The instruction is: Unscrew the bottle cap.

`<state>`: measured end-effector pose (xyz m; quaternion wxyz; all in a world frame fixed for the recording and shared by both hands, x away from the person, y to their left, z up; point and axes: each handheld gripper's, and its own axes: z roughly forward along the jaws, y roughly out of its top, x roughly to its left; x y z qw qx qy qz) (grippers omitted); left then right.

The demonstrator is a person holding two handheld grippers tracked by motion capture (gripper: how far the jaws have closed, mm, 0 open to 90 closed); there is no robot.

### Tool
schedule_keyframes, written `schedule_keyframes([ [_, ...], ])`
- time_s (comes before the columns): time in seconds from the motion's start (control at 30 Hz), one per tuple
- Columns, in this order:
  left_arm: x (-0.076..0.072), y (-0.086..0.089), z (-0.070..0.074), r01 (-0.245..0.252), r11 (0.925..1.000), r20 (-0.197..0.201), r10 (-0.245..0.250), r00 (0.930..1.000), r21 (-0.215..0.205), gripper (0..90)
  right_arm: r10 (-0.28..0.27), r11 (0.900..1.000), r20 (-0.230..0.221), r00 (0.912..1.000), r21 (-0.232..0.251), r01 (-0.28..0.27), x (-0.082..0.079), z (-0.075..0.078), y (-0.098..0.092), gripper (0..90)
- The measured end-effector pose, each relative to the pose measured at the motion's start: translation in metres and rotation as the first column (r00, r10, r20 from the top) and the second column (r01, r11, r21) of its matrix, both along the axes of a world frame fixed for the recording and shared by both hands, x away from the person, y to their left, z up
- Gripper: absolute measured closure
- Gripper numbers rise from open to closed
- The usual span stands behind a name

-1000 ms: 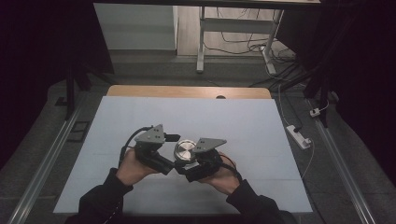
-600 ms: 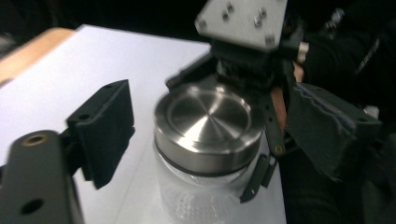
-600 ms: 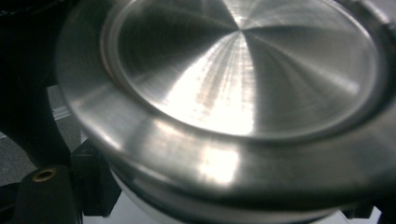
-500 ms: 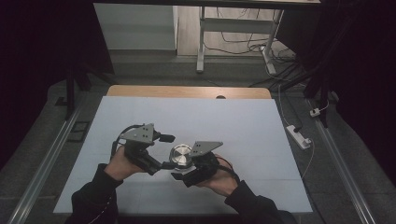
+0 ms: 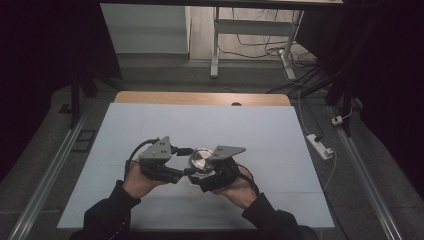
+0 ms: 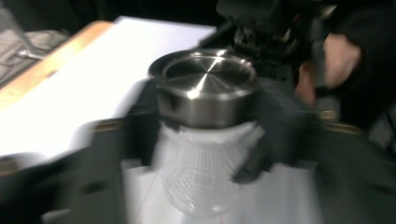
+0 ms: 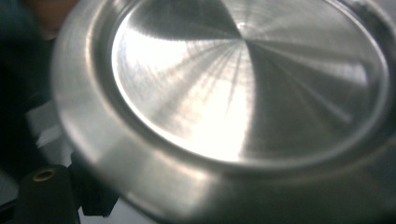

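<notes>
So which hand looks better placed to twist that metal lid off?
Right, probably: the right tool sits at the metal lid, while the left tool has just closed its jaws around the clear jar below it.

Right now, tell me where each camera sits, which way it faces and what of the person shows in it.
High view: fixed above the person's side, looking forward and down on the table; forearms, both hands, left gripper and right gripper show.
Left gripper view: rides the left gripper, looking along its blurred jaws at the steel-lidded jar; the other hand shows beyond.
Right gripper view: rides the right gripper, very close on the jar's lid.
All three views share the steel lid.
</notes>
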<state>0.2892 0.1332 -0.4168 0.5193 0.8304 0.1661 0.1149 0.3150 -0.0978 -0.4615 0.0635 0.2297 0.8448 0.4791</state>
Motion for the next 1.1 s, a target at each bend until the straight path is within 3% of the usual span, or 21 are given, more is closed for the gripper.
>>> schedule_keyframes([
  [0.03,0.002,-0.001,0.000,-0.005,0.9999,-0.023,0.005,0.9997,-0.012,56.1,-0.014,1.000,0.000,0.9999,0.006,0.014,0.003,0.000,-0.003,14.5],
  [0.13,0.005,-0.005,-0.004,0.001,1.0000,-0.041,-0.001,0.9992,0.006,45.2,-0.018,1.000,0.011,0.9998,-0.006,0.018,0.004,0.001,-0.005,14.5],
  [0.23,0.007,-0.008,-0.006,0.044,0.9977,-0.046,-0.042,0.9981,0.052,27.3,0.027,1.000,0.014,0.9995,-0.016,-0.027,0.000,0.000,0.000,14.5],
  [0.33,0.008,-0.009,-0.008,0.114,0.9907,-0.042,-0.111,0.9929,0.075,19.2,0.100,0.995,0.012,0.9949,-0.031,-0.100,-0.006,-0.002,0.007,14.5],
  [0.47,0.007,-0.008,-0.010,0.193,0.9744,-0.033,-0.191,0.9811,0.115,18.5,0.170,0.984,0.012,0.9853,-0.057,-0.169,-0.013,-0.004,0.014,14.5],
  [0.57,0.007,-0.007,-0.011,0.207,0.9722,-0.035,-0.204,0.9783,0.110,18.7,0.192,0.979,0.007,0.9814,-0.064,-0.191,-0.015,-0.004,0.015,14.5],
  [0.67,0.007,-0.009,-0.013,0.174,0.9802,-0.039,-0.171,0.9845,0.094,19.2,0.176,0.982,0.014,0.9843,-0.077,-0.174,-0.015,-0.004,0.015,14.5],
  [0.73,0.006,-0.013,-0.014,0.125,0.9878,-0.033,-0.123,0.9919,0.093,19.3,0.151,0.985,0.018,0.9884,-0.082,-0.149,-0.013,-0.005,0.014,14.5],
  [0.77,0.006,-0.013,-0.014,0.125,0.9878,-0.033,-0.123,0.9919,0.093,19.3,0.131,0.988,0.021,0.9911,-0.087,-0.129,-0.012,-0.005,0.014,14.5],
  [0.83,0.003,-0.021,-0.017,0.031,0.9951,-0.020,-0.030,0.9994,0.094,19.3,0.094,0.991,0.027,0.9952,-0.099,-0.091,-0.010,-0.006,0.013,14.5],
  [0.9,0.001,-0.027,-0.019,-0.045,0.9950,-0.014,0.047,0.9988,0.089,19.3,0.051,0.994,0.027,0.9983,-0.100,-0.048,-0.007,-0.007,0.011,14.5],
  [1.0,-0.004,-0.036,-0.020,-0.135,0.9872,-0.006,0.136,0.9907,0.085,19.2,-0.012,0.994,0.041,0.9991,-0.111,0.017,-0.006,-0.008,0.011,14.5],
  [1.1,-0.003,-0.036,-0.016,-0.111,0.9890,-0.009,0.113,0.9936,0.097,18.9,-0.016,0.995,0.040,0.9991,-0.101,0.020,-0.005,-0.007,0.009,14.5],
])
